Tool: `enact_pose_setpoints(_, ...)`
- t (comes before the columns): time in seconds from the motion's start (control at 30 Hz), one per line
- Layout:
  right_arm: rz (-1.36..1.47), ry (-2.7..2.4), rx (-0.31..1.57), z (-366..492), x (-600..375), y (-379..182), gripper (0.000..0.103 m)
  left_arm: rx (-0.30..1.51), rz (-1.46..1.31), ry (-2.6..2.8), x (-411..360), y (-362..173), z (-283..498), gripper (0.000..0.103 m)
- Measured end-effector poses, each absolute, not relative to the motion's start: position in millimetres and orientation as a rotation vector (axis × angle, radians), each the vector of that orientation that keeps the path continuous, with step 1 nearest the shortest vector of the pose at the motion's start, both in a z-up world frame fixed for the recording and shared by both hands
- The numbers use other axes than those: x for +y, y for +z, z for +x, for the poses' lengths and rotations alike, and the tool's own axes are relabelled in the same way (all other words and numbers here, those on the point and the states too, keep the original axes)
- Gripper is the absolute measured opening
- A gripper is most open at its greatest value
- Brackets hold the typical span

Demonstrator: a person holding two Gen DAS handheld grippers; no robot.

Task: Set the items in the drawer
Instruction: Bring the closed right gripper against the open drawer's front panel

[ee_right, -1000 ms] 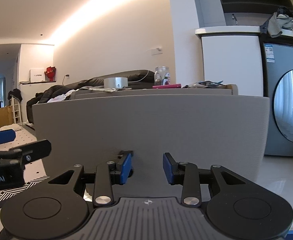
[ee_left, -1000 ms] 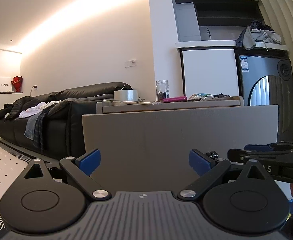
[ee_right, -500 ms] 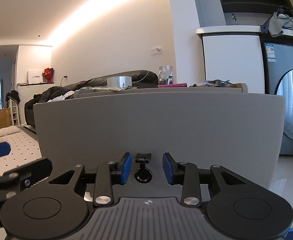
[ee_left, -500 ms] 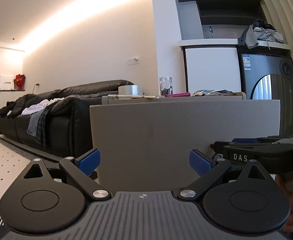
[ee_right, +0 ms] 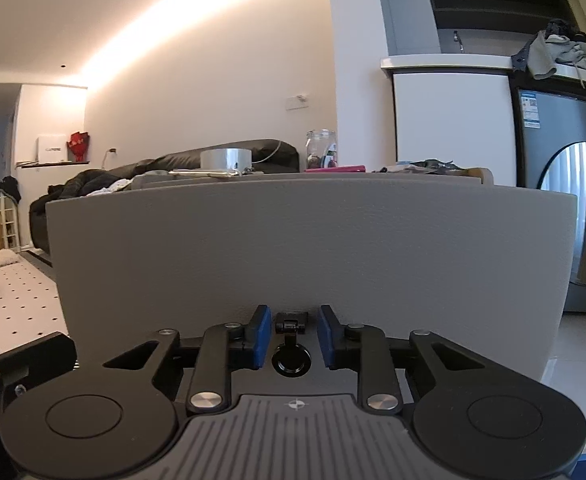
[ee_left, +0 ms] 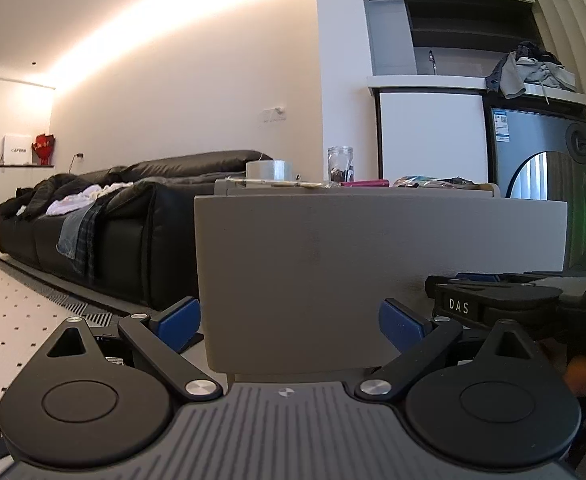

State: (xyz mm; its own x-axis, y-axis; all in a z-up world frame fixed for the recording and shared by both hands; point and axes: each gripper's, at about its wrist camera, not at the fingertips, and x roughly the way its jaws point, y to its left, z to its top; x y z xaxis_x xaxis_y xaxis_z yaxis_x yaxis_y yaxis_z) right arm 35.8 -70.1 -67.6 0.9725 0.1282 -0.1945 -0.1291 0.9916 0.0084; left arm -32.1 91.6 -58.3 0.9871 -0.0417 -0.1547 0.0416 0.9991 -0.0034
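Drawer front fills view straight ahead of right tool; its black ring pull sits btwn the blue fingers, gap each side, not clamped. Left tool spread wide, w/ drawer's left edge ahead. Tape roll, jar up beyond on worktop. Sofa off left, open floor there.

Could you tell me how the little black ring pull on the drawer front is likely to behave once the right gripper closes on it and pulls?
The ring pull hangs from a small hinge, so it will probably swing up rather than stay stiff. It looks like smooth, hard metal, so the right gripper pads may slip. The drawer front looks broad, so it may resist.
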Motion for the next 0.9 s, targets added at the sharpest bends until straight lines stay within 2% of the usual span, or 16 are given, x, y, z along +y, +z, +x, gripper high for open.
enact_pose_setpoints(0.07,-0.004,0.133,0.191,35,-69,-69,0.018,0.188,-0.013,-0.055,93,-60,-28,0.099)
enact_pose_setpoints(0.5,-0.001,0.129,0.201,36,-67,-68,0.018,0.336,-0.047,-0.004,95,-41,-10,0.103)
enact_pose_setpoints(0.9,0.001,0.135,0.223,44,-68,-63,0.019,0.358,0.034,-0.003,84,-16,-6,0.103)
